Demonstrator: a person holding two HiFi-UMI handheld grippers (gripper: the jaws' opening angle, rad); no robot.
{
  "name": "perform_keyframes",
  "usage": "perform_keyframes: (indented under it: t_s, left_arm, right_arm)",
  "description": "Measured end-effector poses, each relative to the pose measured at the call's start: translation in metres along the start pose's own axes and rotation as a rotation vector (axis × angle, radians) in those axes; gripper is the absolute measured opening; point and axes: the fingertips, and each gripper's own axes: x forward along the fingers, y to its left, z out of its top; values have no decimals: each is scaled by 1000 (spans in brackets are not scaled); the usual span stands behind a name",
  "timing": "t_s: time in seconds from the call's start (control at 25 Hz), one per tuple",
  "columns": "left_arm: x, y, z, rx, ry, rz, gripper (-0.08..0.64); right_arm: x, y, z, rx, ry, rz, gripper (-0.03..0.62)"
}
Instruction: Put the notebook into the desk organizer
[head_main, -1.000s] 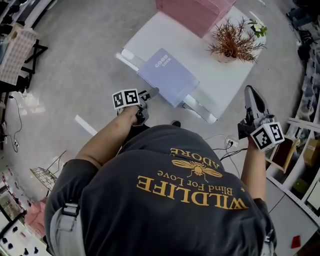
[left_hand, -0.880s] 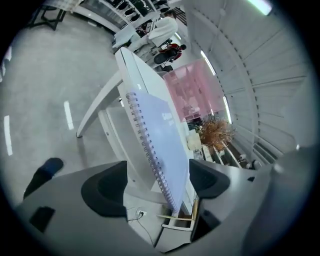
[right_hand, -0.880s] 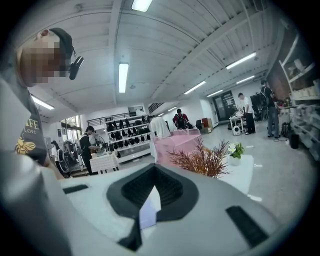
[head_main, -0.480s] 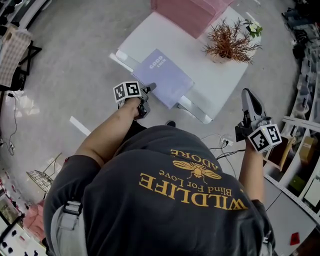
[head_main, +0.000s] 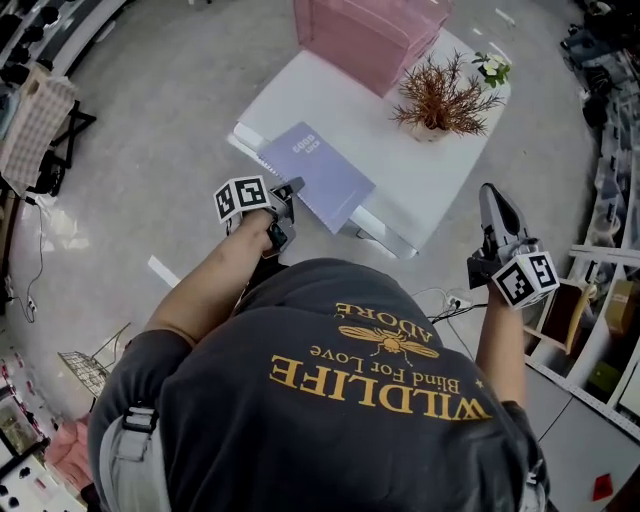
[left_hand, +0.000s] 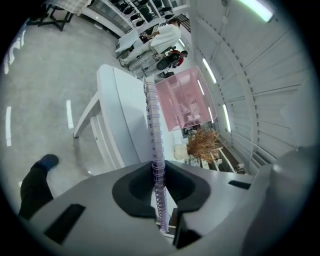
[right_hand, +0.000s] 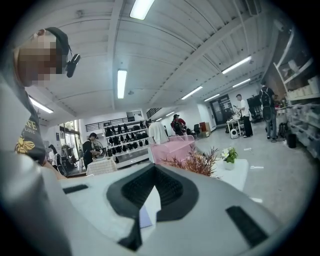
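Note:
A lilac spiral-bound notebook (head_main: 315, 175) lies on the white table (head_main: 400, 170), its near corner over the table's edge. My left gripper (head_main: 288, 190) is at that corner. In the left gripper view the notebook's wire spine (left_hand: 154, 125) runs straight between the jaws, which are closing on it (left_hand: 159, 175). The pink translucent desk organizer (head_main: 365, 35) stands at the table's far end, also seen in the left gripper view (left_hand: 185, 100). My right gripper (head_main: 492, 200) hangs off the table's right side, shut and holding nothing (right_hand: 155, 192).
A brown dried plant (head_main: 435, 100) in a pot and a small white flower pot (head_main: 492, 68) stand on the table's right part. Shelving (head_main: 610, 300) lines the right side. Grey floor surrounds the table. People stand far off in the room.
The left gripper's jaws have closed from wide apart onto the notebook's spiral edge. The right gripper has barely moved.

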Motion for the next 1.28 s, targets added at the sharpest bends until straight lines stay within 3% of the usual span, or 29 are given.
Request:
perform_keyframes:
  t_s: [0.6, 0.84, 1.04, 1.28]
  left_arm:
    - [-47, -170, 36, 164, -151, -203, 44]
    - [-54, -253, 67, 256, -197, -301, 44]
    - [-45, -310, 111, 289, -220, -378, 44]
    - [-25, -366, 193, 313, -182, -511, 44]
  right_arm:
    - [-36, -16, 53, -63, -144, 62, 0]
    - [-28, -22, 67, -85, -162, 78, 0]
    - [-2, -27, 86, -111, -154, 74, 0]
    - [68, -11, 120, -164, -156, 26, 0]
